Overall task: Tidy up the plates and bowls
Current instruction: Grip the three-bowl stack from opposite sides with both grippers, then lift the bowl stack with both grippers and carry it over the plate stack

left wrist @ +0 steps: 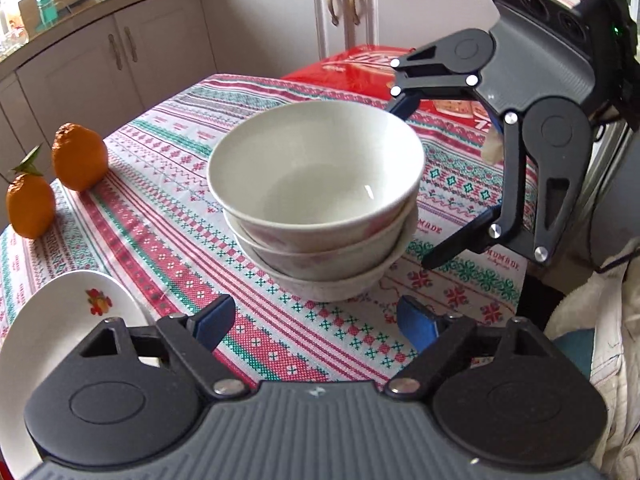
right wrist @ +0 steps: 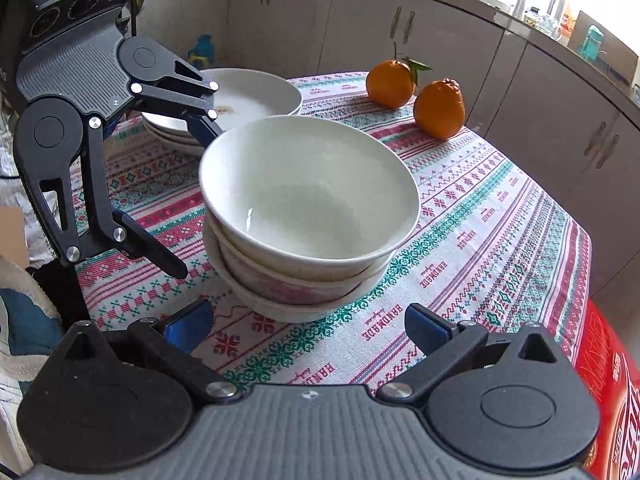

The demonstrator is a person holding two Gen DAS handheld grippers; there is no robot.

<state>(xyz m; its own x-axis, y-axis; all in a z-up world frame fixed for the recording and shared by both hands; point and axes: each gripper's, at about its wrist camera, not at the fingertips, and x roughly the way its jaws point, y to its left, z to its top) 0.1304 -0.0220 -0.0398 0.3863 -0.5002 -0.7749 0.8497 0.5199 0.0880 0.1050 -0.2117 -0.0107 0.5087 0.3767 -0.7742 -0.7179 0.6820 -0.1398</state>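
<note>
- Three white bowls are sitting nested in one stack near the middle of the patterned tablecloth; a pile of plates is resting behind them in the right wrist view, close to the cloth's far edge.
- The left gripper and the right gripper are both gaping wide, holding nothing, each one facing the stack from an opposite side without touching it.
- The bowls are looking like glazed ceramic: stiff, slick, breakable, and probably heavy as a stack. The top one is sitting slightly askew, so it may slide.
- Taking hold low, on the bottom bowl's wall from both sides, seems safer than pinching a thin rim.
- Two oranges are standing well apart from the stack, near the far edge.
- Open cloth is lying around the stack, but the table edge and a red box are sitting close on the right gripper's side.
</note>
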